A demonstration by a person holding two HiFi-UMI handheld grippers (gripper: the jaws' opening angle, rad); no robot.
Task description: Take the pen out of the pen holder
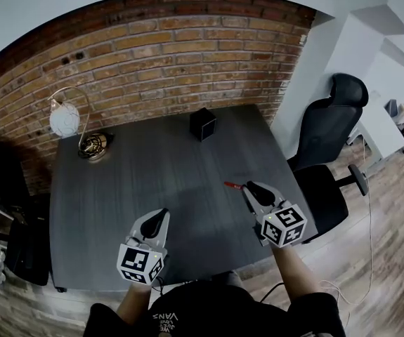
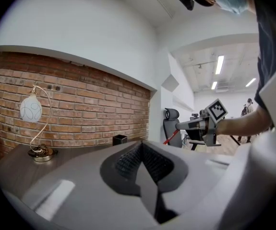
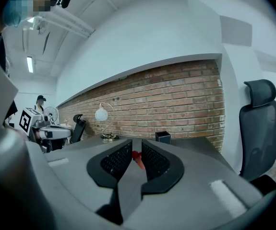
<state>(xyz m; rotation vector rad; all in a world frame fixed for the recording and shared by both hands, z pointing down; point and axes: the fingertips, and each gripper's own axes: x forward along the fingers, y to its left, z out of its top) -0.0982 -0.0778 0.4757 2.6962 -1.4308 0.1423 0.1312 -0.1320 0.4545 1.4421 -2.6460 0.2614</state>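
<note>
A black square pen holder (image 1: 202,123) stands at the far side of the dark table (image 1: 138,181), close to the brick wall; it also shows small in the left gripper view (image 2: 120,139) and the right gripper view (image 3: 162,137). My right gripper (image 1: 244,189) hangs over the table's right part, shut on a red pen (image 1: 231,185) that sticks out to the left of its tips. Between the right jaws the red pen (image 3: 137,159) is pinched. My left gripper (image 1: 161,220) is near the front edge, jaws together, nothing in them.
A curved lamp with a white globe (image 1: 65,118) on a brass base (image 1: 93,146) stands at the back left. A black office chair (image 1: 331,153) is to the right of the table, another black chair (image 1: 12,209) on the left.
</note>
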